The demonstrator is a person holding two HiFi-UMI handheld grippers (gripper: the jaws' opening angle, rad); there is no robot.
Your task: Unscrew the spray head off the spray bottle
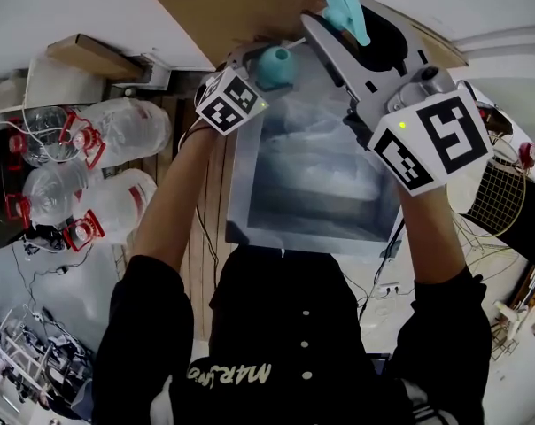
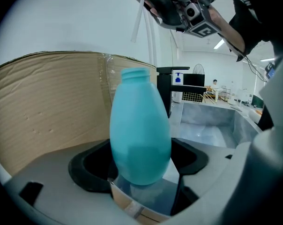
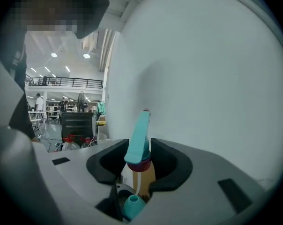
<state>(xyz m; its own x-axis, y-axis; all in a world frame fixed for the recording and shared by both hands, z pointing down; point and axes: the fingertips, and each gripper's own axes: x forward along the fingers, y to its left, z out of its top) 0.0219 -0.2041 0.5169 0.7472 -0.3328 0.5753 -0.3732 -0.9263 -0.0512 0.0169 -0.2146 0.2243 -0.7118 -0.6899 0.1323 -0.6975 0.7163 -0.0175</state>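
My left gripper (image 1: 250, 78) is shut on the teal spray bottle (image 1: 276, 63), which stands upright between the jaws (image 2: 140, 130); its neck is bare and open at the top. Above it, my right gripper (image 1: 334, 20) is shut on the teal spray head (image 1: 343, 3), lifted clear of the bottle. In the left gripper view the right gripper (image 2: 176, 6) hangs overhead with the head's white dip tube (image 2: 137, 18) dangling free. The right gripper view shows the spray head (image 3: 139, 139) with its dark red collar pinched between the pads, and the bottle's neck (image 3: 132, 205) far below.
A grey metal tub (image 1: 250, 184) lies under both grippers. A curved cardboard sheet (image 1: 223, 7) stands behind it, close to a white wall. Large water jugs (image 1: 117, 127) lie on the floor at the left. A wire basket (image 1: 498, 193) is at the right.
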